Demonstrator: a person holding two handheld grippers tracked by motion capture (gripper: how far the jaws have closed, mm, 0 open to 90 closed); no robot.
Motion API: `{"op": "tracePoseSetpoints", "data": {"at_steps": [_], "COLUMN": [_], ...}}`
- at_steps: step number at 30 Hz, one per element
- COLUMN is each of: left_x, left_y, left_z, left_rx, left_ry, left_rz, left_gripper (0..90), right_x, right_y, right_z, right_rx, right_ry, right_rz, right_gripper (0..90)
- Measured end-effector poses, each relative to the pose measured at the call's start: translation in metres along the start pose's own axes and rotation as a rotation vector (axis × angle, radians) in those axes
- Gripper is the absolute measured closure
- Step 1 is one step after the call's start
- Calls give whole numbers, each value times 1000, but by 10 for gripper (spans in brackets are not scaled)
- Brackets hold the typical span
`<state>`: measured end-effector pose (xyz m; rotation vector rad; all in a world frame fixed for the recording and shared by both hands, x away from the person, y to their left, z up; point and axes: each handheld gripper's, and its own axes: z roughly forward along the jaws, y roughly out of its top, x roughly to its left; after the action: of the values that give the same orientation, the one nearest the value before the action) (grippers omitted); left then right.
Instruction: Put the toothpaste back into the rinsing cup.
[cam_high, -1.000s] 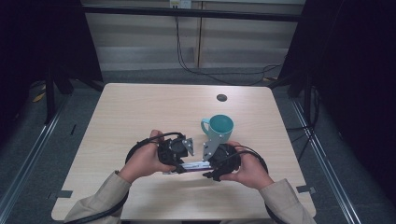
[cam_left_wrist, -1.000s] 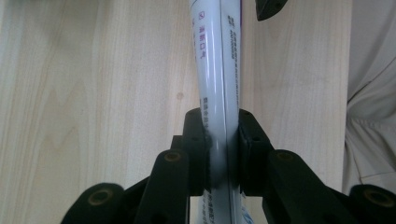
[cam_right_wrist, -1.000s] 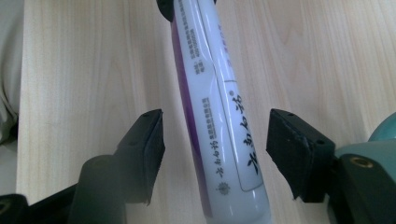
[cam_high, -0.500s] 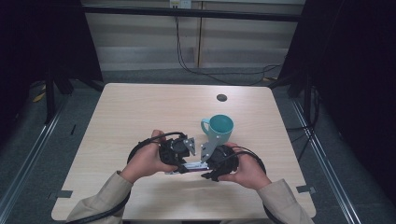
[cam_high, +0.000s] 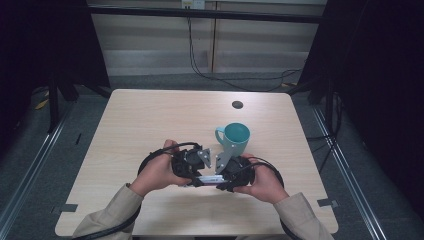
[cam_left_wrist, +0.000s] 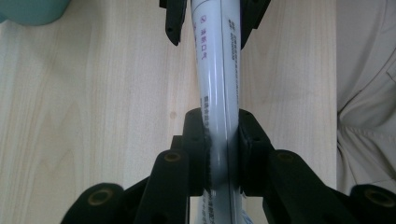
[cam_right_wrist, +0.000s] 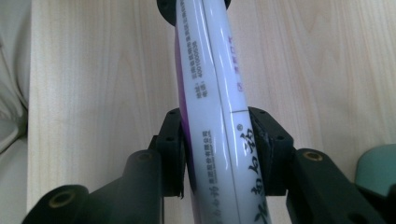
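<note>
A white and purple tube (cam_high: 209, 178) with printed text lies level between my two grippers, just above the table near its front edge. My left gripper (cam_high: 196, 177) is shut on one end of the tube (cam_left_wrist: 218, 116), its jaws pinching it flat. My right gripper (cam_high: 219, 179) is shut on the other end of the tube (cam_right_wrist: 210, 116). In the left gripper view the right gripper's jaws clasp the tube at the top. A teal mug (cam_high: 235, 137) stands upright just behind the grippers, handle to the left.
The light wooden table (cam_high: 150, 120) has a small dark round hole (cam_high: 237, 104) near its far edge. Black cables loop from both grippers over the table. Beige sleeves (cam_high: 107, 215) come in from the bottom. Dark floor and rails flank the table.
Both hands with the tube have shifted slightly; the right hand has drawn a little closer to the left. Both grips on the tube hold.
</note>
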<state>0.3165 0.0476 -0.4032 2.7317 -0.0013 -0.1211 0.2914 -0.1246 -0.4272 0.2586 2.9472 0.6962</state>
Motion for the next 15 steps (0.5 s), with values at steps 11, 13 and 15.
{"op": "tracePoseSetpoints", "data": {"at_steps": [11,13,15], "left_x": [0,0,0], "left_y": [2,2,2], "left_z": [-3,-3,-4], "left_rx": [-12,-22,-23], "left_ry": [8,10,12], "left_rz": [5,-1,3], "left_gripper": [765,765,765], "right_x": [-2,-3,-3], "right_y": [-3,-2,-2], "right_z": [0,0,0], "right_rx": [-11,-9,-5], "right_ry": [9,11,18], "right_rz": [29,29,40], "right_gripper": [614,611,610]}}
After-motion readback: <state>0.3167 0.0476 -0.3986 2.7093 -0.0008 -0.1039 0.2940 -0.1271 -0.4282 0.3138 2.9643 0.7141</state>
